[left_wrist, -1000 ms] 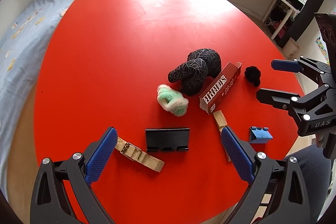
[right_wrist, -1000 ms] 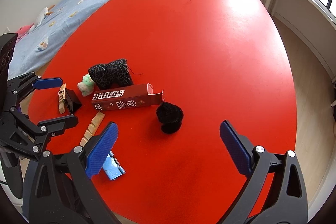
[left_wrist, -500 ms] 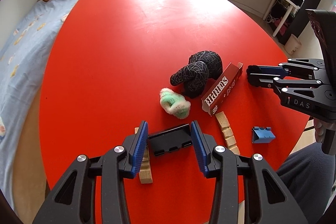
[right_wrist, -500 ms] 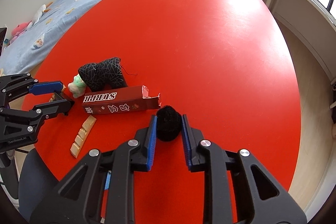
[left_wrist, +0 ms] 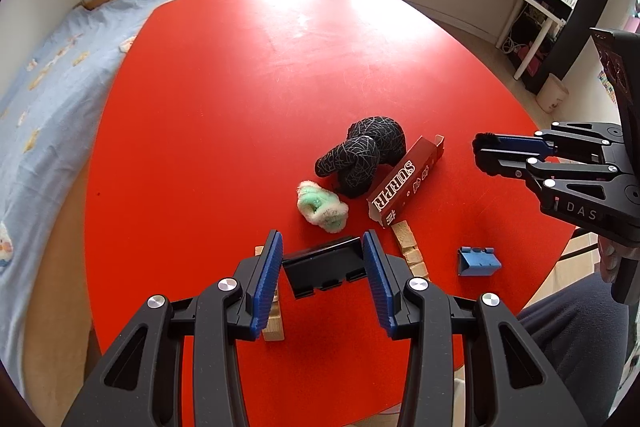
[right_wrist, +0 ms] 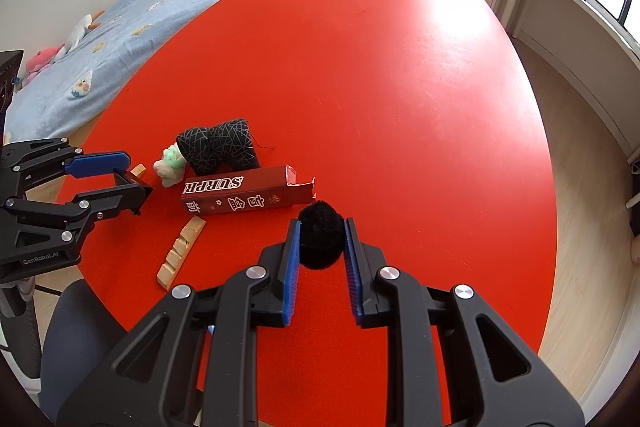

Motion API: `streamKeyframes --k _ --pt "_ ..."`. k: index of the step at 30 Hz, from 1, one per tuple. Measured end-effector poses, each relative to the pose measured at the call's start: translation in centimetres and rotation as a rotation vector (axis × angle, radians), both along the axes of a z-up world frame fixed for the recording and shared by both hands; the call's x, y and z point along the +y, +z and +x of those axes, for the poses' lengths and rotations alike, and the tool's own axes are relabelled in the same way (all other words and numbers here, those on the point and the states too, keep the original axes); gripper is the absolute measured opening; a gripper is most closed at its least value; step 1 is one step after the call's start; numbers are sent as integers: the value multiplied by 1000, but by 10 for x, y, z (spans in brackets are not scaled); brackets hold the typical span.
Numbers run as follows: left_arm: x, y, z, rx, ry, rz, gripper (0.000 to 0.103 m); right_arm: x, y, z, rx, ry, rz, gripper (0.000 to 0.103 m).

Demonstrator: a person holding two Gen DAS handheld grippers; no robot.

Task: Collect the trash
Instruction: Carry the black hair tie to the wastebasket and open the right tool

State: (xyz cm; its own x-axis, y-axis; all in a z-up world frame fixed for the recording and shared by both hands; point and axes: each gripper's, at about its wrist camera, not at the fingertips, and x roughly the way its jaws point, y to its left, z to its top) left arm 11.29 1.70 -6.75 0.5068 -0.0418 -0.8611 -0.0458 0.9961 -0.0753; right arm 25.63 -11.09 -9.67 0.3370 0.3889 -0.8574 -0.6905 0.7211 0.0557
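On the red worktop (left_wrist: 240, 107), the left gripper (left_wrist: 322, 259) has its blue fingers (left_wrist: 267, 279) clenched on a black tray-like piece (left_wrist: 320, 263), with a wooden block (left_wrist: 274, 323) lying just beneath. Past it lie a green fuzzy lump (left_wrist: 322, 205), a black patterned pouch (left_wrist: 362, 155), a red SURPR box (left_wrist: 404, 183), a strip of wooden blocks (left_wrist: 410, 251) and a blue clip (left_wrist: 478, 261). Farthest right, the right gripper (right_wrist: 320, 241) grasps a black pompom (right_wrist: 321, 239), close to the box's torn end.
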Motion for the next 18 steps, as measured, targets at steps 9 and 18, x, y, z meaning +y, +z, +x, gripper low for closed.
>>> streamKeyframes --k 9,18 --pt "-12 26 -26 -48 -24 0 41 -16 37 -39 -43 22 47 21" --pt "-31 51 -66 -112 -55 -15 41 -41 64 -88 -66 40 104 21"
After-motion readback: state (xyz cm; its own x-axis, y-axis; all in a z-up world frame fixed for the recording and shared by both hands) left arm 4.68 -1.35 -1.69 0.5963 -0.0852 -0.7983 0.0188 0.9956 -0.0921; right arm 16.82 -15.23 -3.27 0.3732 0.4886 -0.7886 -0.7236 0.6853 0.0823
